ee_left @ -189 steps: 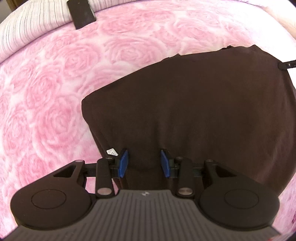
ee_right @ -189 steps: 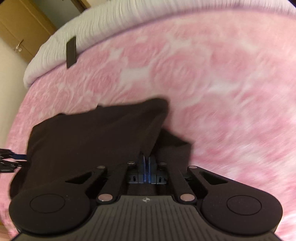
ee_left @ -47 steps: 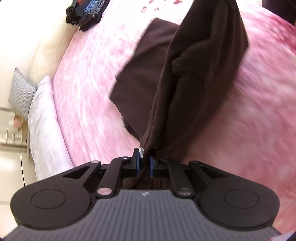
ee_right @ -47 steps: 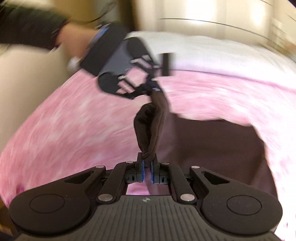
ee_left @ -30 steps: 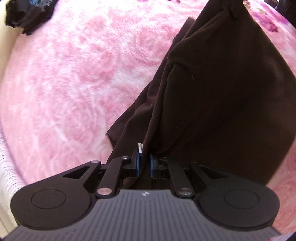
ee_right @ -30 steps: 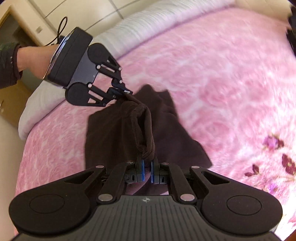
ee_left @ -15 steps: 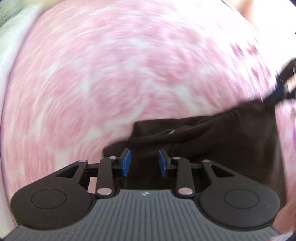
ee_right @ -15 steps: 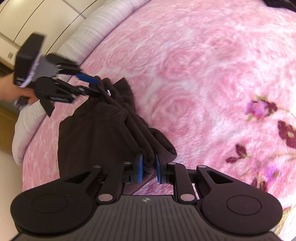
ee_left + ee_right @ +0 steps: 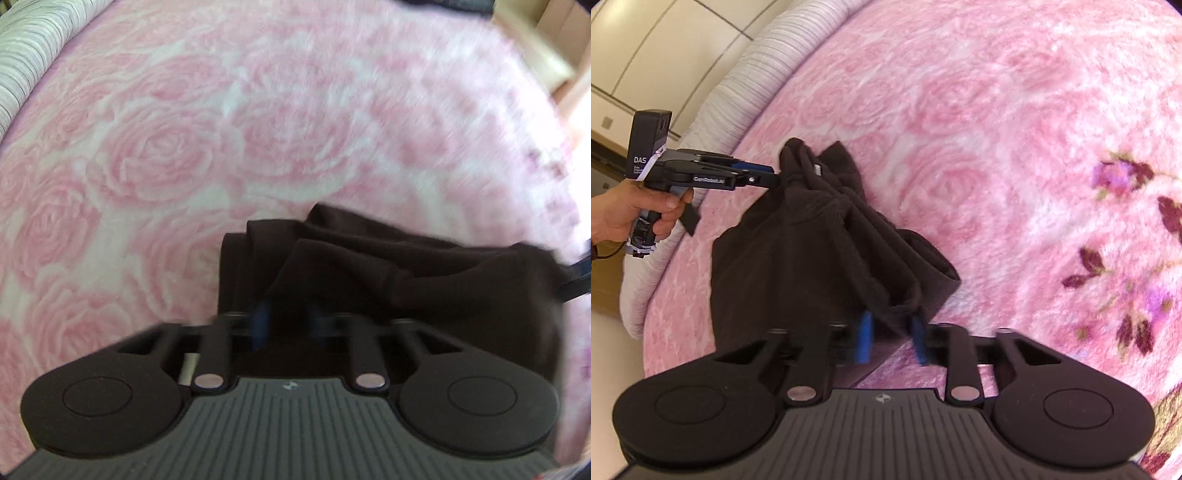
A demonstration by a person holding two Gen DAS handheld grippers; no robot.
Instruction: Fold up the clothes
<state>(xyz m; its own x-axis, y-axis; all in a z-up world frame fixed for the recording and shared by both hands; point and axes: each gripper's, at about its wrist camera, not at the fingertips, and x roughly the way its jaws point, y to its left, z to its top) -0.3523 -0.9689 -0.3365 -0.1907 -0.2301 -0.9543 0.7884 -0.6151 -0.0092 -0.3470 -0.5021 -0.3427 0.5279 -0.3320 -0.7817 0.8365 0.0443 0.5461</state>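
Observation:
A dark brown garment [image 9: 798,251] lies bunched in long folds on the pink blanket. In the right wrist view my right gripper [image 9: 891,338] stands at its near end. Its jaws are opening, and the folded hem hangs loose between the blue pads. At the far end a hand [image 9: 639,210] holds my left gripper [image 9: 775,177], whose tips touch the raised corner. In the left wrist view the garment [image 9: 406,266] lies under my left gripper [image 9: 289,325]. The left pads look blurred and apart, closing over dark cloth. The right gripper's fingertips [image 9: 578,277] show at the right edge.
The rose-patterned pink blanket [image 9: 184,147] covers the whole bed. A striped grey-white bolster [image 9: 757,74] runs along its far edge, with cream cupboard doors [image 9: 646,44] behind. Purple flowers [image 9: 1126,177] mark the blanket on the right. Dark items [image 9: 443,3] lie at the top edge.
One second ago both grippers were shut on the garment, which hung stretched between them. It has come down onto the blanket in folds. Both sets of jaws have parted and the left gripper has rolled.

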